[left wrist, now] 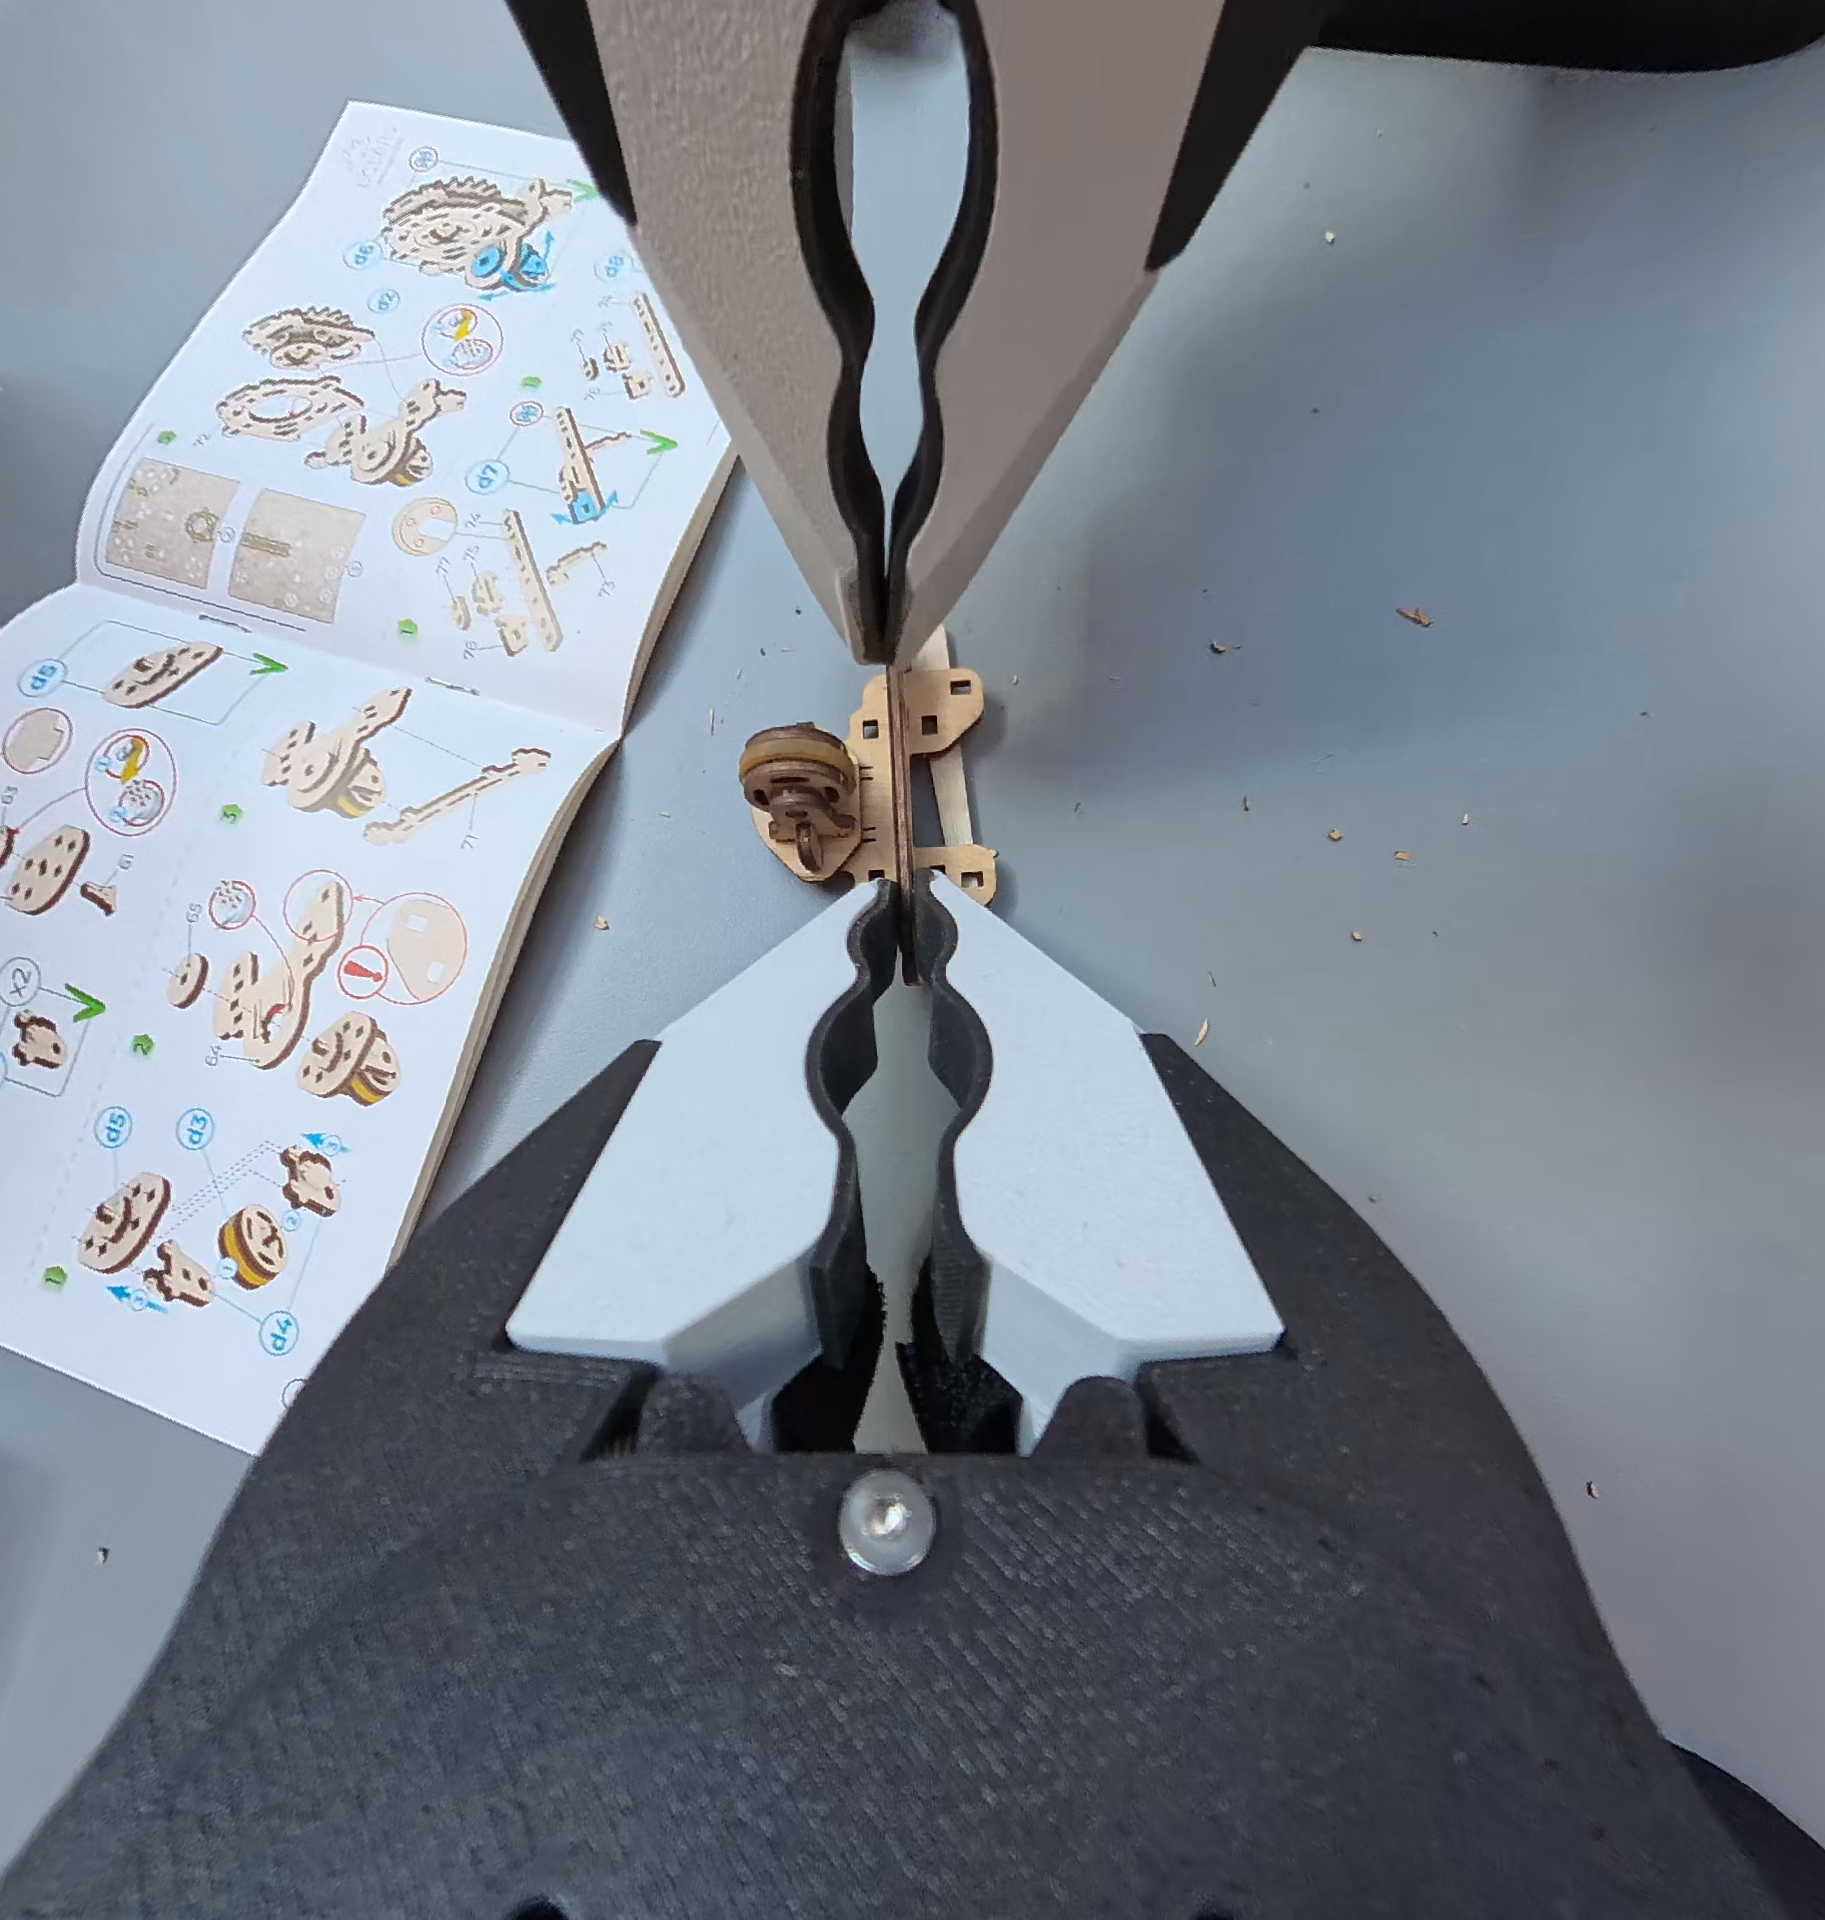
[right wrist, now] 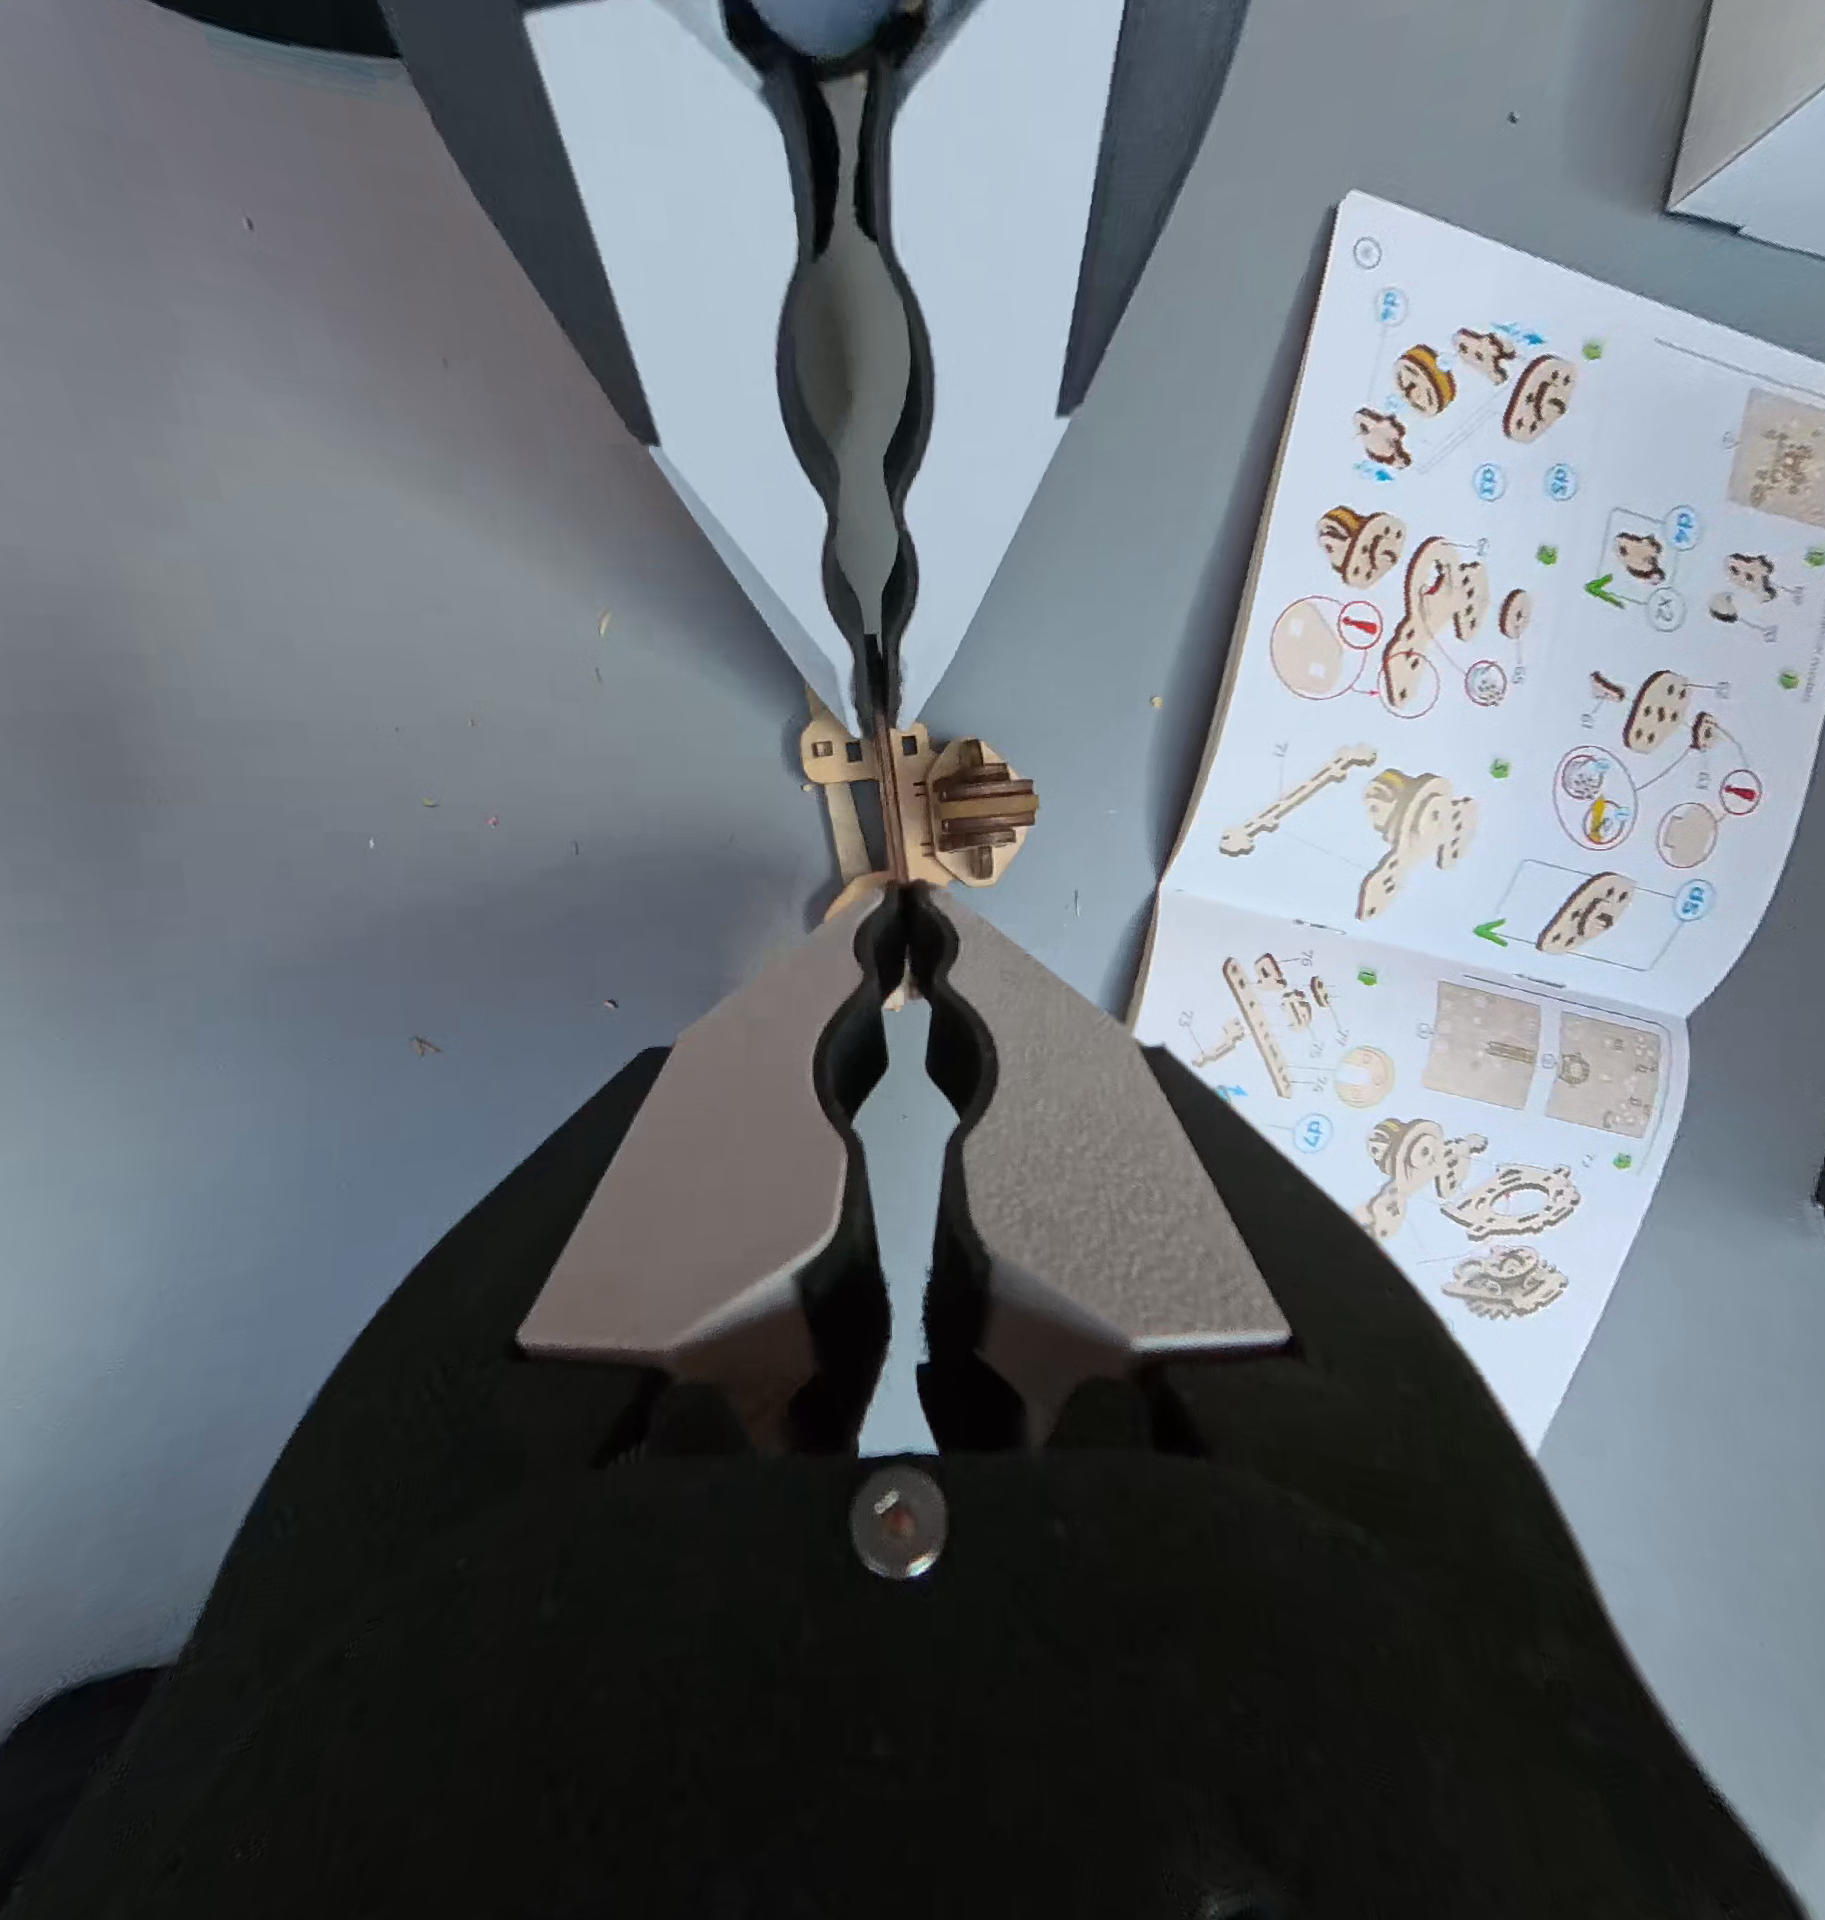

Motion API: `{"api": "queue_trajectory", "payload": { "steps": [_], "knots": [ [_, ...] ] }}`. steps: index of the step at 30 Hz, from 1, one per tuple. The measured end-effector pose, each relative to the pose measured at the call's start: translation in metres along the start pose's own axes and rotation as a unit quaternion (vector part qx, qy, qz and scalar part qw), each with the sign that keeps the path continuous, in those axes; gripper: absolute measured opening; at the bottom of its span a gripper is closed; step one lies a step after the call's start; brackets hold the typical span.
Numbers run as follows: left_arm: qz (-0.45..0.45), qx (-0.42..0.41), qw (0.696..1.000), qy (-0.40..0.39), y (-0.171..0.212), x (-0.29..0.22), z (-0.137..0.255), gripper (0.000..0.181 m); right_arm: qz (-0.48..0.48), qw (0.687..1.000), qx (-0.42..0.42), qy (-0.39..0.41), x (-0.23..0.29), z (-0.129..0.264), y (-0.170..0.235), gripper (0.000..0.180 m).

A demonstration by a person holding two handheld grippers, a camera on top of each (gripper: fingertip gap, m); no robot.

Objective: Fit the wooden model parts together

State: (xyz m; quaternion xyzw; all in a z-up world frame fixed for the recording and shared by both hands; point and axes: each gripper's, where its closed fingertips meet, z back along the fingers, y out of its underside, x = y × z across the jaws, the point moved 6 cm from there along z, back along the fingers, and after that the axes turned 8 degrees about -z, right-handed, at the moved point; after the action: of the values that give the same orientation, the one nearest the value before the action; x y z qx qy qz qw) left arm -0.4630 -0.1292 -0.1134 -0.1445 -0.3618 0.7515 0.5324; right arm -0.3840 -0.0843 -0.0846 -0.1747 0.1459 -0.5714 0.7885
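Grey table (left wrist: 1407,416), booklet (left wrist: 295,727) alongside. Both grippers, left (left wrist: 903,914) and right (right wrist: 903,914), pinch the wooden assembly (left wrist: 892,779) edge-on; next probably squeezing its joints home, gently.

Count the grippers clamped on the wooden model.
2. The left gripper is shut on the model's thin plate from one end; the right gripper is shut on the same plate from the opposite end.

Model (left wrist: 892,790) | I see pale laser-cut wood, small | thin plate edge-on, upright | slotted tabbed plates crossing it on both sides | darker stacked-disc hub (left wrist: 794,774) fixed on one side | held above grey table, beside booklet
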Motion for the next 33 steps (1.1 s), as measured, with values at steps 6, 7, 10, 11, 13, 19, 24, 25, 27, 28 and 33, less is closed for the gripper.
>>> {"api": "queue_trajectory", "payload": {
  "steps": [6, 7, 10, 11, 13, 19, 24, 25, 27, 28, 33],
  "knots": [
    [-0.001, 0.001, 1.0, -0.001, 0.0, 0.0, 0.0, 0.001, 0.002, 1.0, 0.003, 0.003, 0.001, -0.002, 0.0, 0.0],
    [-0.001, 0.0, 1.0, -0.002, 0.0, 0.0, 0.0, 0.001, 0.003, 1.0, 0.024, 0.006, 0.0, -0.009, 0.005, 0.0],
    [0.0, 0.0, 1.0, -0.001, 0.0, 0.0, 0.0, 0.001, 0.007, 1.0, 0.021, 0.019, -0.003, -0.005, 0.003, 0.0],
    [-0.001, 0.001, 1.0, -0.001, 0.0, 0.0, 0.0, 0.001, 0.006, 1.0, 0.006, 0.014, -0.001, -0.002, 0.0, 0.001],
    [-0.001, 0.001, 1.0, -0.001, 0.0, 0.0, 0.0, 0.001, 0.006, 0.999, 0.035, 0.013, -0.001, -0.012, 0.006, 0.003],
    [0.0, 0.001, 1.0, -0.003, 0.0, 0.0, 0.0, 0.002, 0.008, 1.0, 0.015, 0.02, -0.001, -0.014, 0.0, 0.0],
    [-0.003, 0.001, 1.0, -0.002, -0.001, -0.001, 0.0, 0.001, 0.006, 1.0, 0.007, 0.001, 0.005, -0.006, -0.004, 0.0],
    [-0.001, 0.001, 1.0, -0.001, -0.001, -0.001, 0.0, 0.001, 0.007, 0.999, 0.028, 0.014, 0.002, -0.012, 0.002, 0.0],
    [0.0, 0.0, 1.0, 0.0, 0.0, 0.0, -0.001, 0.001, 0.008, 0.999, 0.033, 0.016, 0.001, -0.008, 0.003, 0.0],
    [0.0, 0.001, 1.0, 0.0, -0.001, 0.0, 0.0, 0.001, 0.011, 0.999, 0.021, 0.021, 0.001, -0.004, 0.0, 0.0],
    [0.001, 0.0, 1.0, 0.002, 0.0, 0.0, -0.001, 0.001, 0.011, 0.999, 0.029, 0.021, 0.0, -0.005, 0.001, 0.0]
  ]
}}
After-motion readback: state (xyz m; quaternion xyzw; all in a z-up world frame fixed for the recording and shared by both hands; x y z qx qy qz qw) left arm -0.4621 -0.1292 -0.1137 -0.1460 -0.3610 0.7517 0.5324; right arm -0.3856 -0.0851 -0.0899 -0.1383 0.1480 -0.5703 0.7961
